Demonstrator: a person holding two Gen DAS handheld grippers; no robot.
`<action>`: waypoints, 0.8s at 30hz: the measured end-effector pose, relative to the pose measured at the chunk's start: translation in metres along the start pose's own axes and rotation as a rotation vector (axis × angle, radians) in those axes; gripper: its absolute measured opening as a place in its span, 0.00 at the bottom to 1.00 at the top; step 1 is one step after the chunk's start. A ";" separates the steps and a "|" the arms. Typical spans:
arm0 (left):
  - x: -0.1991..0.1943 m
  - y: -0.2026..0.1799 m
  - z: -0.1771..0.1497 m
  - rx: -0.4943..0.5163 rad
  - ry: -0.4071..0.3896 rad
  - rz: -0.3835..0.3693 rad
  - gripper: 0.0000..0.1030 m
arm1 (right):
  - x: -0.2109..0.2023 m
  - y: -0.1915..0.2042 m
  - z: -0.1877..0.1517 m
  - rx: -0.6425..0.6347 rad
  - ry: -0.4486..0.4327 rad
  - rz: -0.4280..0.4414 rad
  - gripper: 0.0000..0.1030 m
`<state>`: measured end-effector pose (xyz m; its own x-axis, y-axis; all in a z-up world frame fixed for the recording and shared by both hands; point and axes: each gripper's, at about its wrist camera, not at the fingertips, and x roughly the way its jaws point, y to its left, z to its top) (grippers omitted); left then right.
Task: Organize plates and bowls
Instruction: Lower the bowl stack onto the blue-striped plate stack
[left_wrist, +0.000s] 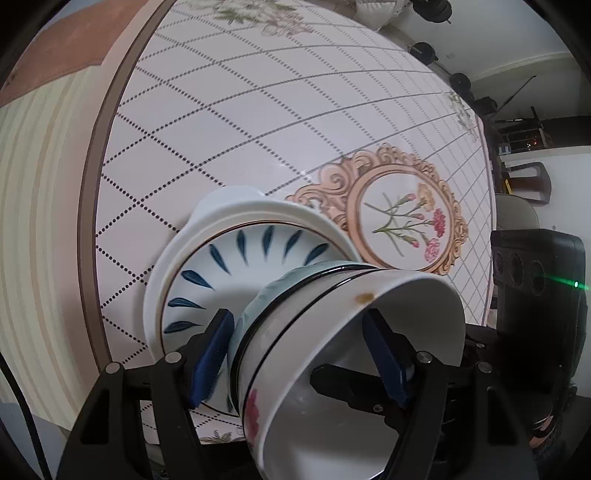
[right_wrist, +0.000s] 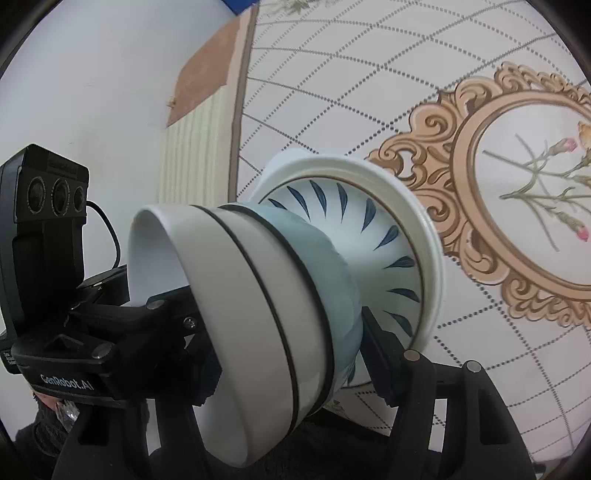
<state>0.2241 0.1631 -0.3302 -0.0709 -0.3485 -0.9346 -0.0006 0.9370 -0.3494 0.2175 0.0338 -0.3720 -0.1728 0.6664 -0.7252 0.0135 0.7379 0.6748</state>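
Several nested bowls lie tilted between both grippers: white black-rimmed bowls sit inside a pale blue bowl. Beneath them a blue-leaf plate rests in a wider white plate. My left gripper is shut on the bowl stack's wall, one blue pad outside and one inside the top bowl. My right gripper clamps the opposite wall; its outer finger shows and the inner one is hidden. I cannot tell whether the bowls touch the plates.
The round table wears a white cloth with dotted diamonds and a floral medallion just right of the plates. Its brown edge curves along the left. A chair stands beyond the far right rim.
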 end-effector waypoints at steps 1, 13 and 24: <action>0.002 0.003 0.001 0.000 0.006 0.000 0.68 | 0.004 -0.001 0.001 0.006 0.004 -0.003 0.66; 0.018 0.026 0.005 -0.016 0.037 0.000 0.68 | 0.030 -0.002 0.010 0.044 0.025 -0.027 0.66; 0.019 0.023 0.003 -0.019 0.028 0.025 0.68 | 0.039 0.001 0.014 0.050 0.034 -0.034 0.65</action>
<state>0.2262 0.1777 -0.3565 -0.0993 -0.3240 -0.9408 -0.0170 0.9459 -0.3240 0.2247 0.0619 -0.4011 -0.2077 0.6372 -0.7422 0.0564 0.7653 0.6412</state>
